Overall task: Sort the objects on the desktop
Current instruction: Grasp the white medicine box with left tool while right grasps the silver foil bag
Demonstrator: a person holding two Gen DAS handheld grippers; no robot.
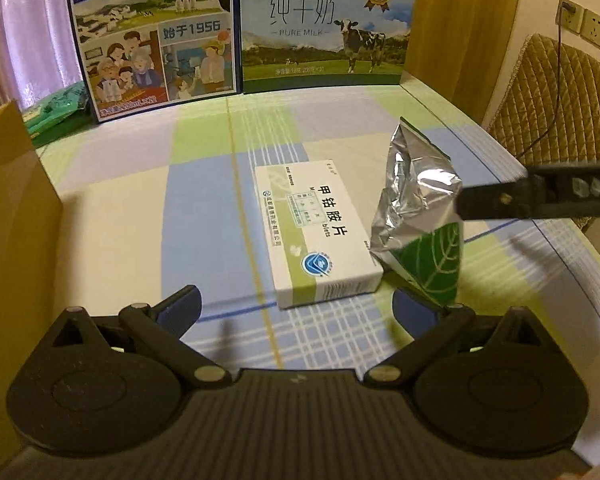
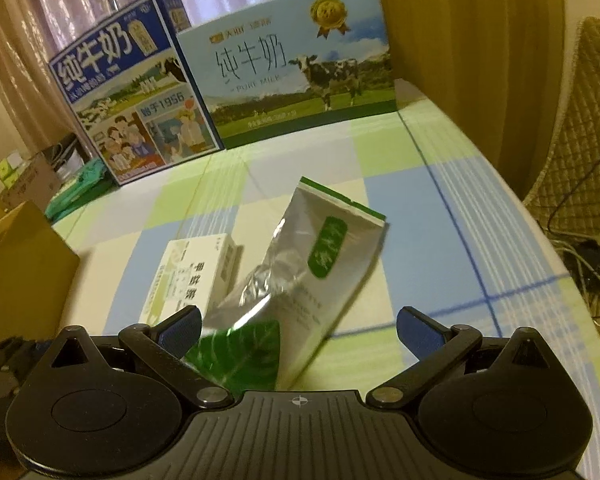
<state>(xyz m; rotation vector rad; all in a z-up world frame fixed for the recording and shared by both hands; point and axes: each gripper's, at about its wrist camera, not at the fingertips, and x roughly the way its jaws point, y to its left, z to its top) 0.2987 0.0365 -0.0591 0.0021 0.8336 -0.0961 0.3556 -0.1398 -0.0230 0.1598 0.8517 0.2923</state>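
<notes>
Both grippers gaping wide, the right gripper [image 2: 298, 330] is straddling the foil pouch [image 2: 300, 280] beside the medicine box [image 1: 320, 236]; squeezing low should avoid crumpling.

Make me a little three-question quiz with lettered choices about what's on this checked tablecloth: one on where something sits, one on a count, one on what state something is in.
1. Where is the white medicine box relative to the silver foil pouch, seen from the left wrist camera?
A. To its left
B. On top of it
C. Behind the milk cartons

2. How many big milk cartons stand at the far edge of the table?
A. One
B. Two
C. Four

3. How does the right gripper stand?
A. Shut on the pouch
B. Open, fingers either side of the pouch
C. Out of view

Answers: 1 A, the box lies flat left of the pouch. 2 B, a dark blue carton and a light blue carton. 3 B, both fingers are spread wide.
</notes>
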